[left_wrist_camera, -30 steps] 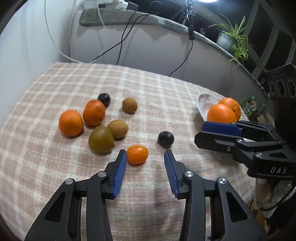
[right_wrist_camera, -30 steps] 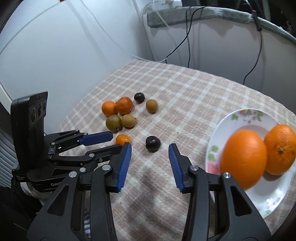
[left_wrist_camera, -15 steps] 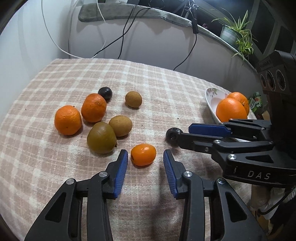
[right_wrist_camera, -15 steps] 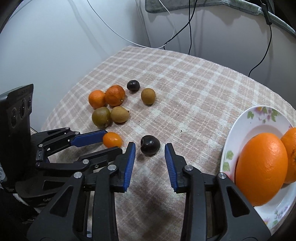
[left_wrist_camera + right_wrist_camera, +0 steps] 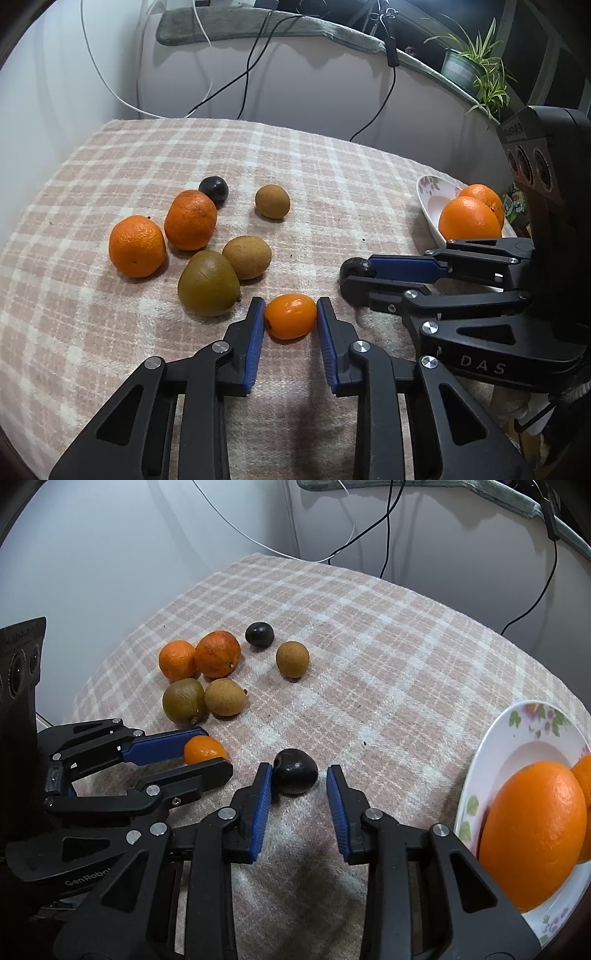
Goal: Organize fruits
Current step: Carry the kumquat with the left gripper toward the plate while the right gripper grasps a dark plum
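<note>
A small orange fruit point(image 5: 290, 315) lies on the checked cloth with my left gripper point(image 5: 290, 306) shut on it, both blue pads against its sides. The right wrist view shows the same grip from the side, the small orange fruit point(image 5: 205, 749) between the left gripper's point(image 5: 216, 751) fingers. A dark round fruit point(image 5: 295, 771) sits between the jaws of my right gripper point(image 5: 299, 771), which are closing. Its left pad touches the fruit and a gap remains at the right pad. In the left wrist view the right gripper point(image 5: 356, 275) half hides that dark fruit point(image 5: 356, 266).
A flowered white plate point(image 5: 517, 731) at the right holds two big oranges point(image 5: 535, 830). Farther back lie two mandarins point(image 5: 136, 245), a green-brown fruit point(image 5: 207, 282), two brown fruits point(image 5: 246, 256) and another dark fruit point(image 5: 213, 188). Cables hang down the wall behind.
My left jaws have closed onto the small orange fruit. The right gripper has come down towards the dark fruit and its jaws have narrowed around it.
</note>
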A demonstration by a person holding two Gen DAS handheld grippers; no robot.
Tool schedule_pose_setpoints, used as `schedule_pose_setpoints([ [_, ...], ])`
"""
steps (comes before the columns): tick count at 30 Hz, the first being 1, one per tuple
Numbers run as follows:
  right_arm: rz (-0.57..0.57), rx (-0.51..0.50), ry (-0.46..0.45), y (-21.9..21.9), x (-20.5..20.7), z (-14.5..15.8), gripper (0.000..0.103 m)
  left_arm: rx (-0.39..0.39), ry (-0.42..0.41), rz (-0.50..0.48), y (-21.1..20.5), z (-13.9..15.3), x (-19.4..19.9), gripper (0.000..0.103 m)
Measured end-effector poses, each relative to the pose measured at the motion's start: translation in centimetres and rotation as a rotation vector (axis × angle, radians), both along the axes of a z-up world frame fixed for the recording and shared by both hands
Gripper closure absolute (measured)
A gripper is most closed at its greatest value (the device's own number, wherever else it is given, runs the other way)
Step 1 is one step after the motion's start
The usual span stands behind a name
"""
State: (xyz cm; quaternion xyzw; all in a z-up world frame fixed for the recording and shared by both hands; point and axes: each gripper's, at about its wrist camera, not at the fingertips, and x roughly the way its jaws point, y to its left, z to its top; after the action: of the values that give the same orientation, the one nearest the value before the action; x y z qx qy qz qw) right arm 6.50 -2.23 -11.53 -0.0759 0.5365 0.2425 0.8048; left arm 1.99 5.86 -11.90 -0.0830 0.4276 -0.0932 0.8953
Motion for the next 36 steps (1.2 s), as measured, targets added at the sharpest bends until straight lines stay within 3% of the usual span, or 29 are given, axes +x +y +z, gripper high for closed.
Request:
schedule_pose_setpoints([
  [8, -0.010, 0.022, -0.002, -0.1, 0.0, 0.4, 0.077, -0.013, -0.005, 0.011, 0.0, 0.4, -0.3, 0.077],
  [19, -0.047, 0.109, -0.043, -3.1, -1.8, 4.0, 0.077, -0.037, -0.047, -0.018, -1.2, 2.2, -0.6, 0.077],
  [26, -0.106, 0.127, -0.087, -6.9, -3.6, 6.6, 0.078, -0.055, -0.084, -0.077, -3.5, 3.9, -0.6, 0.077],
  [36, -0.218, 0.102, -0.122, -13.2, -5.3, 8.1, 0.077, -0.077, -0.107, -0.179, -7.9, 5.1, 0.0, 0.077],
])
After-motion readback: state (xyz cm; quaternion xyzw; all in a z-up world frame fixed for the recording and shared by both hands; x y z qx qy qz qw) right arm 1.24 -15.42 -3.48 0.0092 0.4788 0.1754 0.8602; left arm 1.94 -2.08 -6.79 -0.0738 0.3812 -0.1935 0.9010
